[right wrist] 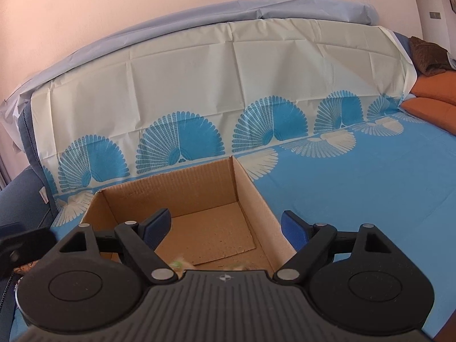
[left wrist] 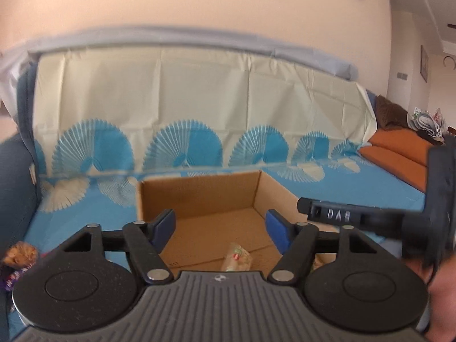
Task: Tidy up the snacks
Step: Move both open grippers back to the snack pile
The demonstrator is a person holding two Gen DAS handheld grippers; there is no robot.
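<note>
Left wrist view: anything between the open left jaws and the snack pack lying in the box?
Nothing visible. The left gripper hangs open above the cardboard box, and the snack pack lies on the box floor just below and ahead of the jaws, partly hidden by the gripper body. The right gripper sits off to the side.

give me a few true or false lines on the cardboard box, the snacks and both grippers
1. The brown cardboard box stands open at the top. True.
2. The left gripper is clamped on a snack. False: its blue pads stand apart with nothing between them.
3. A small clear-wrapped snack with a red and green print lies on the box floor. True.
4. The box sits on a bare wooden table. False: it rests on a blue cloth with white fan patterns.
5. The right gripper is open and empty. True.
6. No snacks remain outside the box. False: a golden-brown snack packet lies left of it.
</note>
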